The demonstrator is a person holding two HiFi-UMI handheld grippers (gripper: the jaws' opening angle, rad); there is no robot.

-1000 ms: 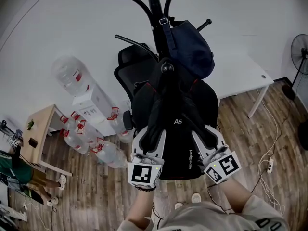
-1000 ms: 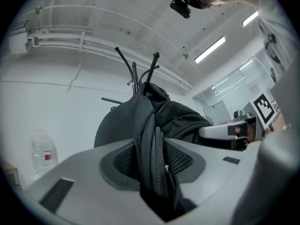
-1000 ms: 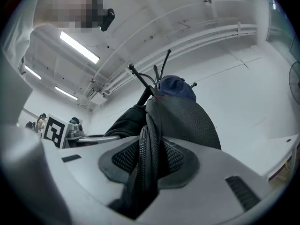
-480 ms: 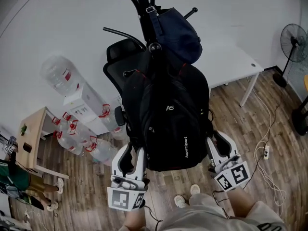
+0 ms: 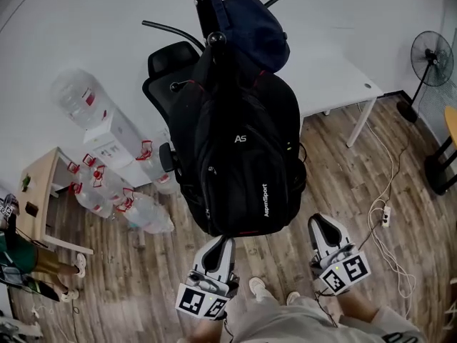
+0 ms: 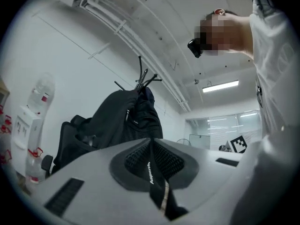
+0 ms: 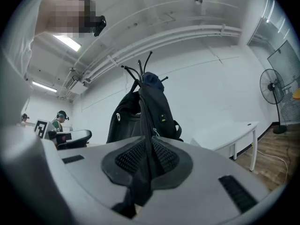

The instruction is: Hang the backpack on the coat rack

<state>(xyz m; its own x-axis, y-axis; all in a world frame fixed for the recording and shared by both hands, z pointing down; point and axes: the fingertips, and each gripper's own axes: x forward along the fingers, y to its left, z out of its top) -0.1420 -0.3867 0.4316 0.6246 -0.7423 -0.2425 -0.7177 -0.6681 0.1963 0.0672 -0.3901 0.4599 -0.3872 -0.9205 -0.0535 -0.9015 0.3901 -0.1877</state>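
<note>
1. Hanging from the coat rack (image 5: 164,26), the black backpack (image 5: 243,156) fills the head view; the left tongs (image 5: 220,243) sit just under its bottom edge, the right tongs (image 5: 323,224) near its lower right.
2. Left gripper view: jaws pressed together on a thin lettered strap (image 6: 151,168).
3. Right gripper view: jaws, having just been closing, stand nearly together on a dark strap (image 7: 143,172).
</note>
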